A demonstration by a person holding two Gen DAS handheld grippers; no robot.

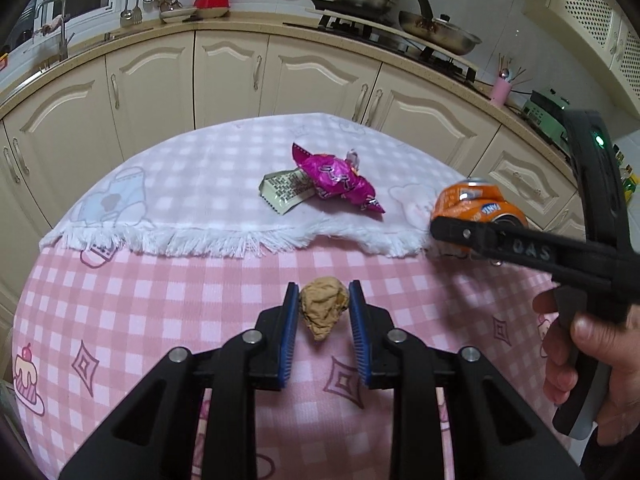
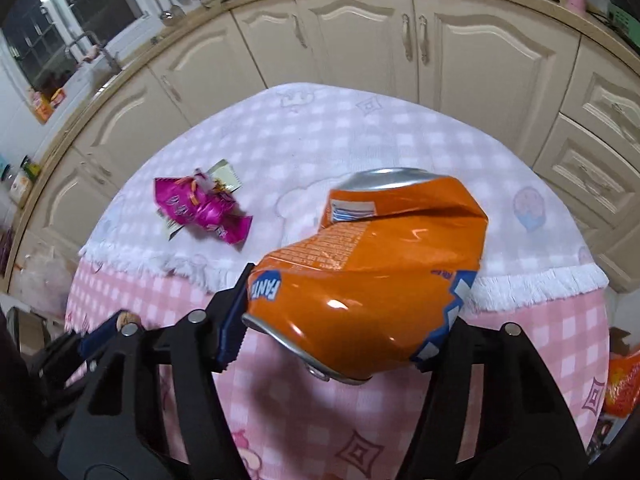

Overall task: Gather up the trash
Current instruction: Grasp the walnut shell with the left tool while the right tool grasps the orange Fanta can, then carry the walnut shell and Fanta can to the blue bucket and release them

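My left gripper (image 1: 324, 300) is shut on a crumpled brown paper ball (image 1: 323, 307), held just above the pink checked tablecloth (image 1: 160, 300). My right gripper (image 2: 352, 304) is shut on a crushed orange Fanta can (image 2: 368, 276); the can also shows at the right of the left wrist view (image 1: 476, 208), gripped by the right gripper's finger (image 1: 480, 236). A crumpled magenta wrapper (image 1: 340, 180) lies on a pale printed packet (image 1: 284, 190) on the white fringed cloth (image 1: 192, 172) further back; it also shows in the right wrist view (image 2: 200, 208).
Cream kitchen cabinets (image 1: 232, 80) curve behind the table, with a sink (image 1: 52, 28) at left and a stove with pans (image 1: 436, 32) at right. An orange bag (image 2: 622, 388) sits beyond the table's right edge. A clear plastic bag (image 2: 44, 276) lies at the left.
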